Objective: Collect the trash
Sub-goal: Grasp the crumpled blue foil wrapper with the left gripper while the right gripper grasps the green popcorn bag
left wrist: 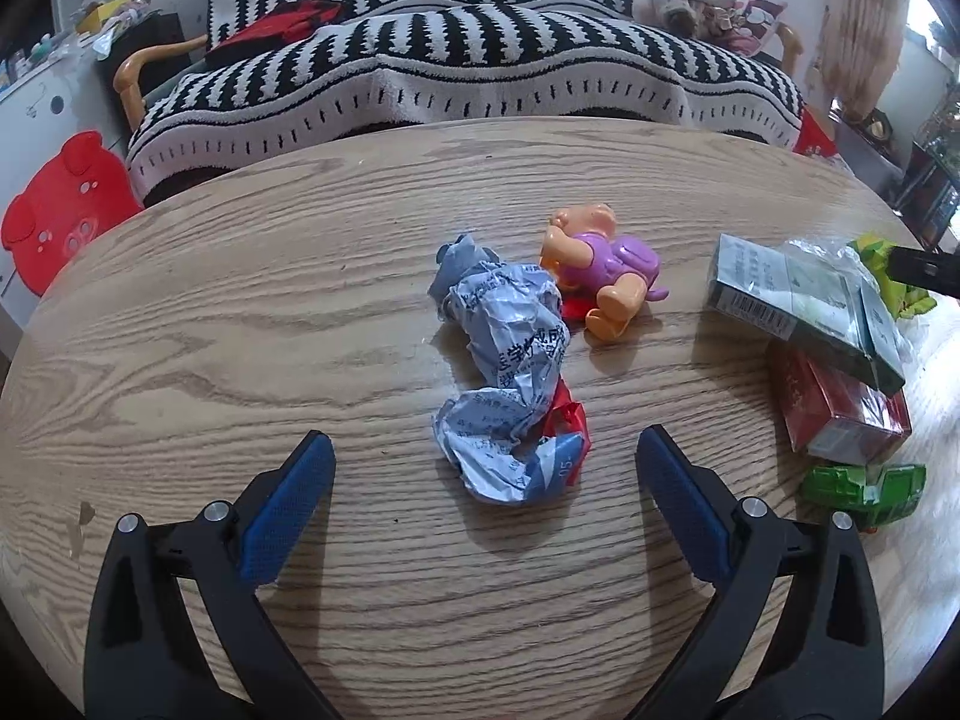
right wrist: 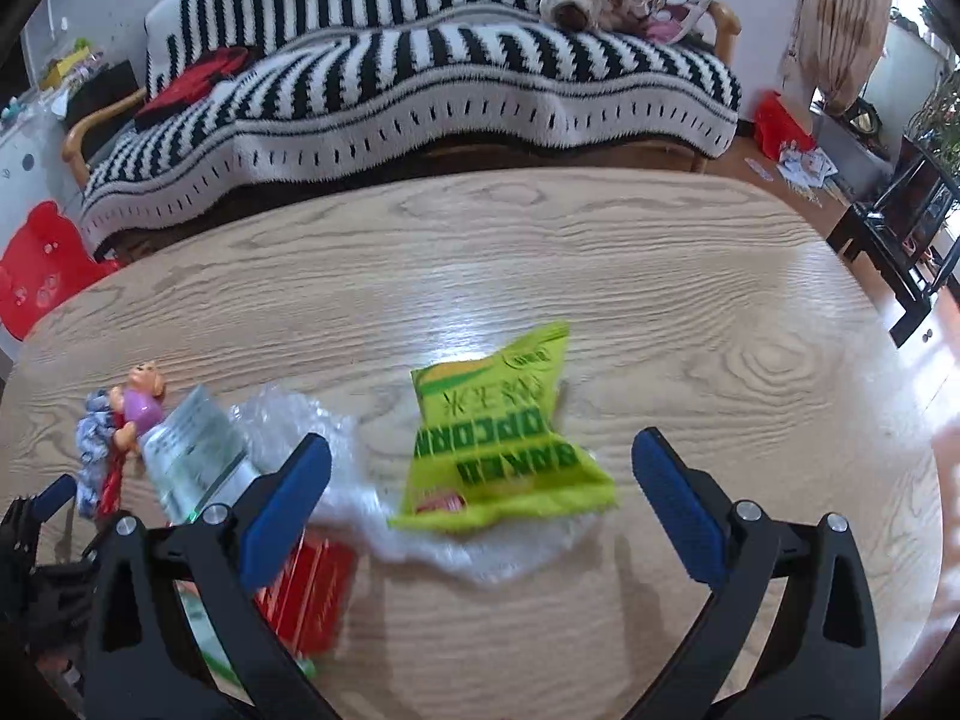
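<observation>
A crumpled blue-and-white wrapper [left wrist: 510,372] with a red scrap [left wrist: 569,420] beside it lies mid-table in the left wrist view. My left gripper [left wrist: 485,450] is open, its blue pads flanking the wrapper's near end without touching it. In the right wrist view a yellow-green popcorn bag [right wrist: 498,432] rests on clear crinkled plastic [right wrist: 420,528]. My right gripper [right wrist: 480,450] is open with the bag between and just beyond its fingers. The crumpled wrapper [right wrist: 90,450] shows again at far left there, near the left gripper's blue fingertip [right wrist: 54,495].
A plastic doll [left wrist: 594,270] lies just behind the wrapper. Dark and red boxes [left wrist: 840,360] are stacked at the right, with a green carton [left wrist: 864,486] in front. A striped sofa [left wrist: 468,60] stands beyond the wooden table [left wrist: 240,300]; a red stool [left wrist: 54,216] sits left.
</observation>
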